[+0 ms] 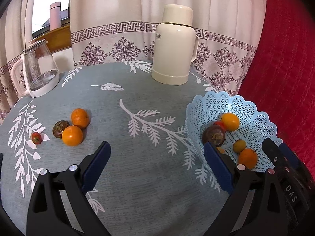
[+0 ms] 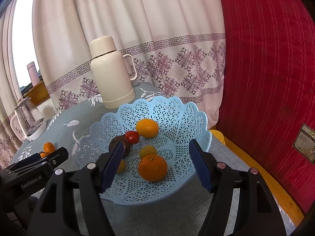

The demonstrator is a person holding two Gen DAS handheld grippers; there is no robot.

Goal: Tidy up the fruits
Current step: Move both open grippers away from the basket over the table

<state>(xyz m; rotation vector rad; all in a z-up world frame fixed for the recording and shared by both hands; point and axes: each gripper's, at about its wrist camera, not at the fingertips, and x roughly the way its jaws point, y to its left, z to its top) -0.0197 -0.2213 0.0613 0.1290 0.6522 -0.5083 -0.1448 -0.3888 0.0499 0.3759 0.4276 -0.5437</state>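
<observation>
Blue lattice basket (image 2: 177,114) sits on grey leaf-print tablecloth (image 1: 137,167), in front of cream thermos (image 1: 173,45). Inside basket: large orange (image 2: 152,167), yellow-orange citrus (image 2: 147,127), small red tomato (image 2: 132,136), small yellow fruit (image 2: 148,151), dark brown fruit (image 1: 213,135). Well left of basket, on cloth: two oranges (image 1: 72,135) touching, brown fruit (image 1: 60,127) beside them, small red fruit (image 1: 36,138) farther left. Left gripper (image 1: 155,147) beside basket, jaws spread wide, empty. Right gripper (image 2: 156,147) over basket's near rim, jaws apart, gripping nothing. Glass kettle (image 1: 39,68) far left of basket.
</observation>
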